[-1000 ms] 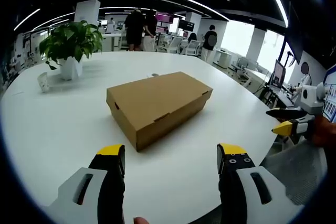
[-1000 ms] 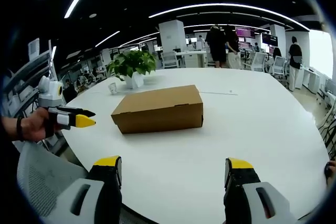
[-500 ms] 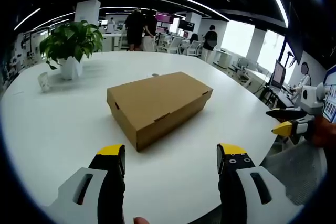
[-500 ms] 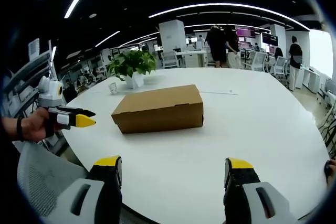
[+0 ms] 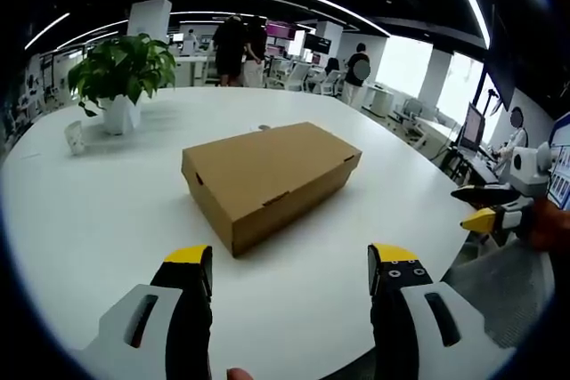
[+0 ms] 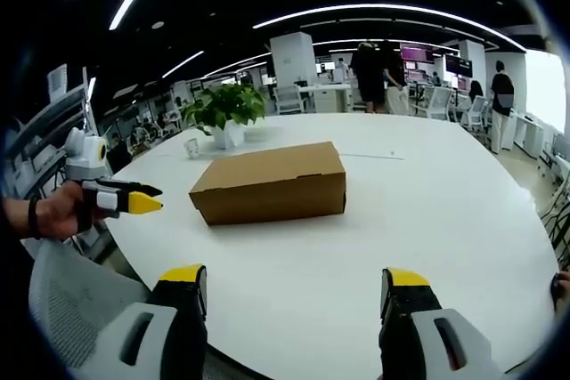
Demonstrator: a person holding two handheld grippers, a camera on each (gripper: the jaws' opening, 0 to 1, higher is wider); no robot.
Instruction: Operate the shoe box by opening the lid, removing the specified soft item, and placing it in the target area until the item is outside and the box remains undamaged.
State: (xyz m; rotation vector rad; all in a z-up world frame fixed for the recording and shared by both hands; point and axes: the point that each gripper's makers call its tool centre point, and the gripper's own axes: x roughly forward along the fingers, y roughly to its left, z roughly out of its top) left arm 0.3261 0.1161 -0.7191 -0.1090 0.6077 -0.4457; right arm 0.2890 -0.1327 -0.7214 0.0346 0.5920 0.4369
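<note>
Two grippers are waiting short of the white table (image 5: 80, 220), touching nothing. The left gripper (image 5: 289, 269) is holding its jaws spread wide and empty; the right gripper (image 6: 297, 289) is doing the same. The shoe box (image 5: 267, 175) is sitting closed near the table's middle, at twelve o'clock from the left gripper, with a potted plant (image 5: 120, 77) at ten o'clock beyond it. The cardboard is looking light and fairly stiff, yet likely to crease under a hard pinch. The lid's front lip (image 5: 267, 200) seems the sensible place for lifting, while the other gripper is steadying the base.
</note>
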